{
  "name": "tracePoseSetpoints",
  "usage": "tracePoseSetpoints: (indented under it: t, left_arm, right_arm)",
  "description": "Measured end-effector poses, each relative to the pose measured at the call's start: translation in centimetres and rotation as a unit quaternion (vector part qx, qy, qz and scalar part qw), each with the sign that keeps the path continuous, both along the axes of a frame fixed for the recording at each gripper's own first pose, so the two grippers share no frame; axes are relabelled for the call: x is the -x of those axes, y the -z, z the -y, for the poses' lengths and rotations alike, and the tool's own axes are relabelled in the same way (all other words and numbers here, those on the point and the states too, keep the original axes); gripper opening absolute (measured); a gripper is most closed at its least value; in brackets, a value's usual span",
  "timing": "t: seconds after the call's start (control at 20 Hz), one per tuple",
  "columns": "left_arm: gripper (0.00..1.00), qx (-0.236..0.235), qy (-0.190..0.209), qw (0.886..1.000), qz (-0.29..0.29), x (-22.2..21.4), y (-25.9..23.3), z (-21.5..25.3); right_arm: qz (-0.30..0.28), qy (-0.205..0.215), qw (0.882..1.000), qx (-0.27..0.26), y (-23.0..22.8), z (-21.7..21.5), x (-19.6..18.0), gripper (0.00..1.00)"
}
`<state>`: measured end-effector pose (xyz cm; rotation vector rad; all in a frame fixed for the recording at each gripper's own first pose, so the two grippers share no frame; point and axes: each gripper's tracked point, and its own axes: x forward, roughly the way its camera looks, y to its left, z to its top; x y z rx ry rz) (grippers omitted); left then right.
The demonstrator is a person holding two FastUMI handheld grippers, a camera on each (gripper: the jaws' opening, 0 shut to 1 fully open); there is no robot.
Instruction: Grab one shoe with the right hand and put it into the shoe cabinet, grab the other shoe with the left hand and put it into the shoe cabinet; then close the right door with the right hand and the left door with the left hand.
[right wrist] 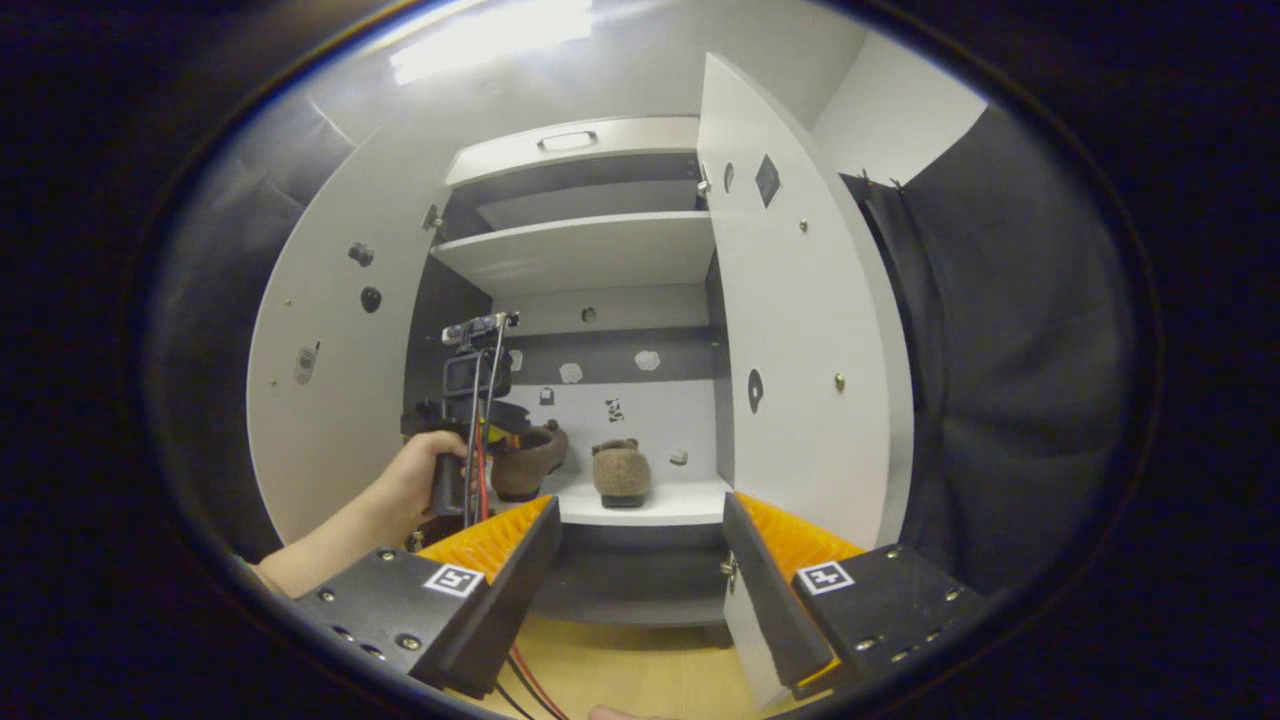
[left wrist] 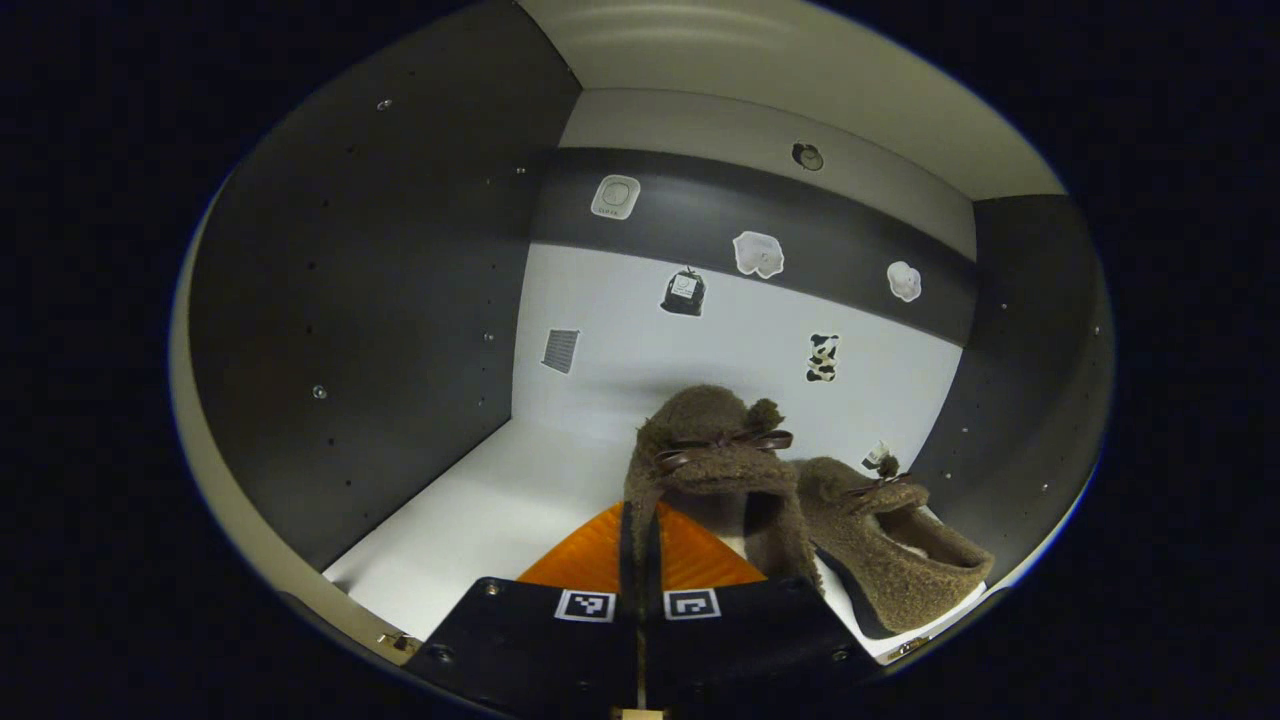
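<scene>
My left gripper [left wrist: 640,575] is inside the shoe cabinet, shut on the rim of a brown fuzzy shoe [left wrist: 712,450] with a small bow; its toe points away and up. The other matching shoe [left wrist: 890,560] stands on the white shelf [left wrist: 470,510] just to its right. In the right gripper view, my right gripper [right wrist: 640,590] stands open outside the cabinet with nothing between its fingers. Farther off, a hand [right wrist: 420,475] holds the left gripper [right wrist: 470,400] with the held shoe [right wrist: 528,460] tilted over the shelf edge, left of the standing shoe [right wrist: 620,472].
Both cabinet doors are swung open: the left door [right wrist: 330,400] and the right door [right wrist: 800,350], whose lower edge is close to my right finger. An upper shelf [right wrist: 590,250] spans the cabinet. Small stickers dot the back wall [left wrist: 700,330]. Wooden floor [right wrist: 620,670] lies below.
</scene>
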<state>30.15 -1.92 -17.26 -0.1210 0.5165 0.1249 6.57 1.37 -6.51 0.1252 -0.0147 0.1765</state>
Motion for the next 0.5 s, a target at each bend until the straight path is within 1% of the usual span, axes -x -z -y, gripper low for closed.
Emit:
tracePoseSetpoints:
  t: [0.05, 0.1, 0.15, 0.2, 0.25, 0.3, 0.35, 0.4, 0.45, 0.5]
  left_arm:
    - [0.12, 0.006, 0.003, 1.0, 0.013, -0.3, -0.3, 0.0]
    - [0.19, 0.009, 0.009, 1.0, 0.021, -0.6, -0.6, 0.2]
    - [0.2, 0.005, 0.016, 1.0, 0.018, -0.5, -0.5, 0.1]
    - [0.18, -0.003, 0.024, 1.0, 0.018, -0.4, -0.7, 0.1]
    - [0.34, -0.015, 0.022, 1.0, 0.013, -0.3, -0.9, -0.3]
    - [0.46, -0.027, 0.031, 0.999, 0.011, -0.2, -1.3, -0.3]
    - [0.51, -0.026, 0.029, 0.999, 0.015, 0.5, -1.9, -0.2]
    - [0.55, -0.024, 0.033, 0.999, 0.031, 0.6, -3.1, 0.2]
    - [0.65, -0.023, 0.03, 0.998, 0.041, 1.2, -4.0, 0.1]
    - [0.69, -0.024, 0.028, 0.998, 0.047, 1.7, -4.8, 0.0]
  right_arm:
    - [-0.001, -0.005, 1.0, 0.002, 0.1, -0.2, 0.2, 0.98]
    - [-0.004, -0.006, 1.0, 0.005, 0.3, -0.1, 0.4, 0.98]
    - [-0.004, -0.004, 1.0, 0.007, 0.2, 0.0, 0.7, 0.98]
    - [-0.004, -0.003, 1.0, 0.006, 0.1, 0.1, 1.1, 0.98]
    - [-0.003, -0.005, 1.0, 0.004, 0.0, 0.0, 1.4, 0.98]
    - [-0.002, -0.004, 1.0, 0.001, 0.0, 0.2, 1.8, 0.99]
    - [-0.002, -0.003, 1.0, 0.0, -0.1, 0.4, 2.1, 0.99]
    - [-0.002, 0.0, 1.0, 0.001, 0.0, 0.7, 2.4, 0.98]
    - [-0.002, 0.007, 1.0, 0.004, -0.1, 1.2, 2.7, 0.98]
    - [-0.002, 0.017, 1.0, 0.006, -0.2, 1.8, 3.1, 0.98]
